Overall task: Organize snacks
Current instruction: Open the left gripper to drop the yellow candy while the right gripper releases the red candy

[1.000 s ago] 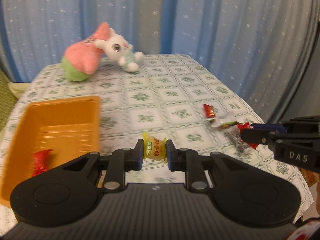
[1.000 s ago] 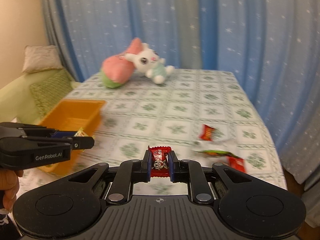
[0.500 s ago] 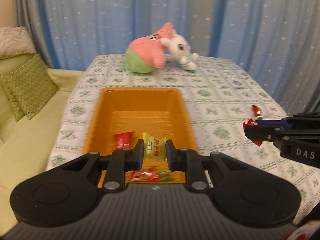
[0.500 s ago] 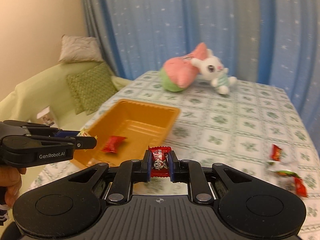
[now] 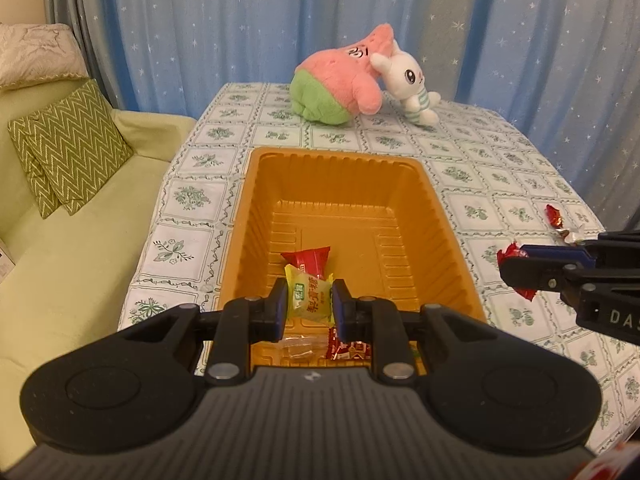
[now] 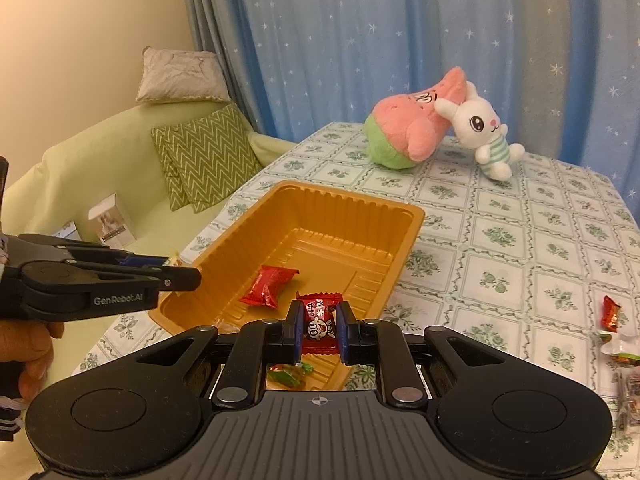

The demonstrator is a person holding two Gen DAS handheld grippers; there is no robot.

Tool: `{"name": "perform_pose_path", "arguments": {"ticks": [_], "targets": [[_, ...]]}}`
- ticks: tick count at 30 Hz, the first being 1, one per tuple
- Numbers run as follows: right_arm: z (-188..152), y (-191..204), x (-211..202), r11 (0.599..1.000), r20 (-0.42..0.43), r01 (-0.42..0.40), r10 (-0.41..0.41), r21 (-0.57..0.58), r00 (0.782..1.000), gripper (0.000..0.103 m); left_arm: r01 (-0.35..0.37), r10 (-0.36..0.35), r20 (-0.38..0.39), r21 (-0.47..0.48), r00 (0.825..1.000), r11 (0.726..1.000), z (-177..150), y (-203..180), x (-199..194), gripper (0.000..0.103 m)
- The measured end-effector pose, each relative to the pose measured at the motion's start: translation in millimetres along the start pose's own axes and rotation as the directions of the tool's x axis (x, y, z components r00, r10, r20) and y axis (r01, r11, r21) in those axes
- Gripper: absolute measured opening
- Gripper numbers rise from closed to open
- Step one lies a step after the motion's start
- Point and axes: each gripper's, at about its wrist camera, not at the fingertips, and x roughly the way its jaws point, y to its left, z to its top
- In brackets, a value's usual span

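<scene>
Left wrist view. The left tongs [image 5: 309,305] are clenched on a yellow candy [image 5: 308,299], pinched across its middle with the crimped ends left free. It is judged light and soft; the wrapper looks slick and crinkly, so a grip across the padded middle is thought safer than one on the thin ends. The candy is held over the near end of the orange tray [image 5: 404,204], which stretches ahead of the jaws. A red candy [image 5: 310,258] lies on the tray floor just beyond the tips; more wrapped pieces are seen below the jaws. The tray is thin ribbed plastic, judged light and liable to slide if bumped. To the right, the right tongs [image 5: 520,268] are seen side-on with a red wrapper at the tips. Further right, loose candies [image 5: 554,216] lie on the table.

Right wrist view. The right tongs [image 6: 318,326] are clenched on a small red candy [image 6: 318,318], also gripped across its middle, over the near right corner of the tray. It is judged just as light and crinkly. The left tongs [image 6: 176,274] are seen to the left, beside the tray's near left wall.

Surface and room. A table under a patterned cloth [image 6: 500,240], soft and likely to wrinkle, is noted. Two plush toys [image 6: 420,128] rest at the far end. A green sofa [image 6: 80,172] with cushions stands to the left; blue curtains [image 6: 360,40] hang behind.
</scene>
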Motion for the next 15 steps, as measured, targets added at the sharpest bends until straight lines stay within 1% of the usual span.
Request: {"name": "perform_pose_path", "arguments": {"ticks": [1, 3, 4, 5, 15], "targets": [[0.3, -0.3, 3.2, 1.000, -0.003, 0.000, 0.000, 0.002, 1.000, 0.017, 0.001, -0.001, -0.005, -0.002, 1.000, 1.000, -0.1, 0.8, 4.0, 0.022], [0.6, -0.7, 7.7, 1.000, -0.007, -0.001, 0.001, 0.004, 1.000, 0.017, 0.000, 0.000, -0.011, -0.008, 1.000, 1.000, -0.9, 3.0, 9.5, 0.028], [1.0, -0.7, 10.1, 1.000, -0.009, -0.002, 0.002, 0.004, 1.000, 0.017, -0.003, 0.003, -0.012, -0.010, 1.000, 1.000, -1.5, 4.1, 12.1, 0.034], [1.0, -0.8, 12.0, 1.000, -0.010, -0.003, 0.003, 0.005, 1.000, 0.017, -0.002, 0.002, -0.015, -0.011, 1.000, 1.000, -2.1, 5.0, 13.9, 0.036], [-1.0, -1.8, 21.2, 1.000, -0.020, -0.010, 0.010, 0.017, 1.000, 0.017, -0.013, 0.013, -0.007, -0.017, 1.000, 1.000, -11.5, 15.4, 5.5, 0.038]]}}
